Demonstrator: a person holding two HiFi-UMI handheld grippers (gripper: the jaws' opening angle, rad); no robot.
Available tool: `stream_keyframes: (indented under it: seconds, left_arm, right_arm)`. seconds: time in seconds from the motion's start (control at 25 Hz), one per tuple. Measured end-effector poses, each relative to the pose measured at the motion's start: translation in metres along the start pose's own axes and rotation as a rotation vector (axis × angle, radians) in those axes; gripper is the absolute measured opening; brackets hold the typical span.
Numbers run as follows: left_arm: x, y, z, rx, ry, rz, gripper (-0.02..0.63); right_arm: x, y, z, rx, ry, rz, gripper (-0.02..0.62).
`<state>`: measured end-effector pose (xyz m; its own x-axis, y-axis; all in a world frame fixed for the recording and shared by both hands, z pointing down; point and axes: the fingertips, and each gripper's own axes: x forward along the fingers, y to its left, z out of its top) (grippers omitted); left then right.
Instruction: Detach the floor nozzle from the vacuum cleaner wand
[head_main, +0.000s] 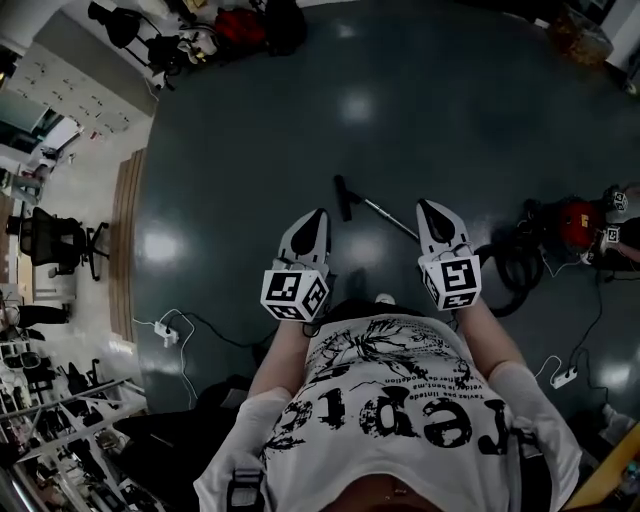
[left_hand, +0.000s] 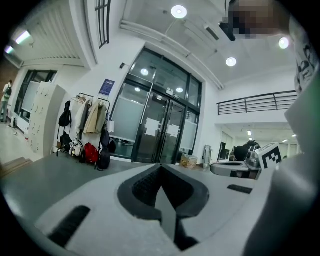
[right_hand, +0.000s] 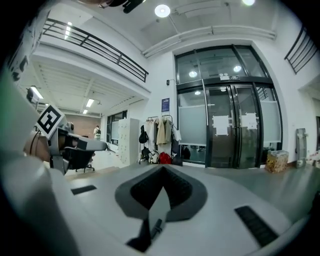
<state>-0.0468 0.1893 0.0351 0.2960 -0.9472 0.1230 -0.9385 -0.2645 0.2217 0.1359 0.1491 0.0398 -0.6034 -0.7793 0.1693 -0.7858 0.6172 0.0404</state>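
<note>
In the head view the vacuum lies on the dark floor ahead of me. Its black floor nozzle (head_main: 343, 197) sits on the end of the thin metal wand (head_main: 385, 215). The wand runs right toward the coiled hose (head_main: 510, 266) and the red cleaner body (head_main: 574, 222). My left gripper (head_main: 318, 216) and right gripper (head_main: 427, 206) are held up in front of my chest, well above the floor, either side of the wand. Both are shut on nothing. The left gripper (left_hand: 161, 168) and right gripper (right_hand: 163, 169) point nearly level at glass doors, and neither gripper view shows the vacuum.
A white power strip (head_main: 166, 330) with its cable lies on the floor at left, another (head_main: 565, 377) at right. An office chair (head_main: 55, 240) and a wooden step (head_main: 125, 235) stand at the left edge. Coats and bags (left_hand: 90, 145) hang by the glass doors (right_hand: 235, 132).
</note>
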Motion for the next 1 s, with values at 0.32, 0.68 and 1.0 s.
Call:
stream_keyframes:
  seconds: [0.32, 0.68, 1.0]
  left_arm:
    - [-0.054, 0.001, 0.010, 0.044, -0.014, -0.034, 0.005]
    - [-0.082, 0.034, -0.001, 0.058, -0.017, -0.058, 0.006]
    - [-0.091, 0.050, 0.002, 0.015, -0.023, -0.068, 0.005]
  right_arm:
    - [-0.024, 0.054, 0.015, -0.013, -0.008, 0.014, 0.002]
    - [-0.022, 0.105, -0.003, 0.005, 0.021, -0.045, 0.002]
    - [-0.019, 0.120, 0.007, -0.056, 0.024, -0.043, 0.002]
